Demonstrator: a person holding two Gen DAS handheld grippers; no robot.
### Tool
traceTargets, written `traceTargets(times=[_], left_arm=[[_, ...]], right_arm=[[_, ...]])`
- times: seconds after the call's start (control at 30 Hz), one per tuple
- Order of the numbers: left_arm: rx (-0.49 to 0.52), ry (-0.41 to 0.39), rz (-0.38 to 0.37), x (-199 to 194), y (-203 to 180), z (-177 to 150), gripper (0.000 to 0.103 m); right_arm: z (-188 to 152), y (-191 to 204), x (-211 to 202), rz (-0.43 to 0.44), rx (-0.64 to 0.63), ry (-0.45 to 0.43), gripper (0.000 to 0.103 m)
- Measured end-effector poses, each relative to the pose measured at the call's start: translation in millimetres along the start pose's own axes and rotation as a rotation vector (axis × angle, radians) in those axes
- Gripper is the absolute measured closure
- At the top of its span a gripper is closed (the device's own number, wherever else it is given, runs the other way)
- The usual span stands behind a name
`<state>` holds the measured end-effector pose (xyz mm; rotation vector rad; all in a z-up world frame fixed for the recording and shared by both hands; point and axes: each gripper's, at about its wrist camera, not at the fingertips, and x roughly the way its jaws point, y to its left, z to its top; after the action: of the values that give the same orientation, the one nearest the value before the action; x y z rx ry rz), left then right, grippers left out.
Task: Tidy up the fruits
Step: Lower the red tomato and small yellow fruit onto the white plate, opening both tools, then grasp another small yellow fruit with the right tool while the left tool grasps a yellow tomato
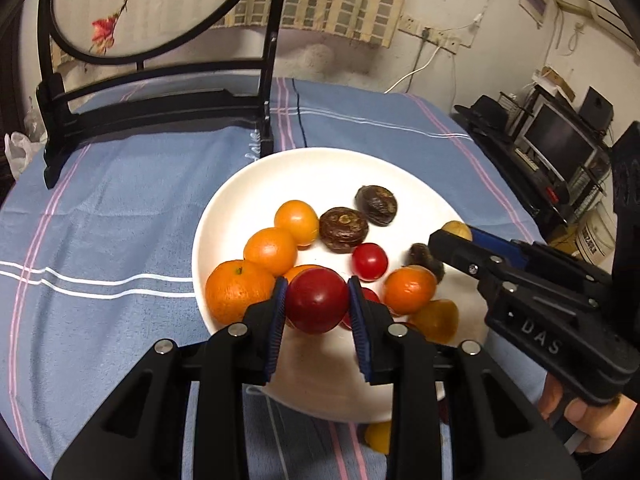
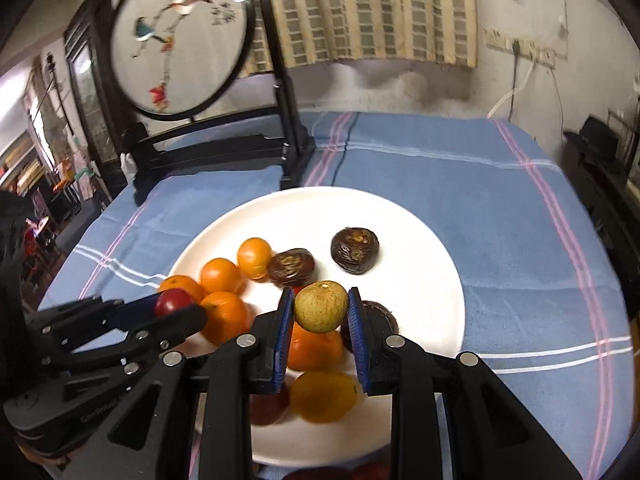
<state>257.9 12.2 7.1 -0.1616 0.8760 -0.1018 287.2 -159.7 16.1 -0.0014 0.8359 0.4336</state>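
A: Left gripper [image 1: 316, 300] clamps a red fruit [image 1: 318, 300], right gripper [image 2: 320, 312] a green fruit [image 2: 321, 306], both over the plate [image 1: 256, 184].

B: Keep the squeeze steady, lower each beside its own kind.

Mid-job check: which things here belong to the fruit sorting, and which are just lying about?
Job: white plate; red fruit in left claw; greenish-yellow fruit in right claw; oranges; dark brown fruits.

Bystanders: round embroidered screen; blue tablecloth; monitor.
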Motion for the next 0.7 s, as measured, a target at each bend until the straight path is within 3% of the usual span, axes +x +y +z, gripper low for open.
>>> traceTargets(times=[0.03,0.07,0.1,0.13,0.2,0.3,0.43,0.5,0.7], left_arm=[[-0.009,0.004,0.001,3,1,0,0.072],[-0.02,0.002,-0.001,5,2,1,0.069],[-0.032,-0.005,-0.021,5,3,1,0.06],[-0.04,-0.007,-0.046,5,3,0,0.05],[-0.053,-0.018,-0.077,1,1,-3,0.04],[-0.027,-0.058,-0.024,-11,-7,-7,0.027],[0.014,-0.098,-0.002,-28,-13,-16,0.025],[0.021,-0.098,0.003,-36,-15,-23,0.024],[0.076,-0.075,0.037,-50,-21,-54,0.019]], right_arm=[[0,-3,5,0.009,0.017,0.013,0.076],[-1,-6,9,0.014,0.033,0.02,0.069],[-2,-8,12,0.021,0.053,0.022,0.06],[-4,-13,14,0.031,0.089,0.022,0.043],[-7,-22,13,0.036,0.164,0.011,0.042],[-14,-29,4,0.053,0.193,-0.002,0.042],[-26,-31,-14,0.063,0.175,-0.001,0.04],[-32,-32,-24,0.048,0.158,-0.007,0.035],[-60,-29,-56,0.004,0.081,-0.007,0.035]])
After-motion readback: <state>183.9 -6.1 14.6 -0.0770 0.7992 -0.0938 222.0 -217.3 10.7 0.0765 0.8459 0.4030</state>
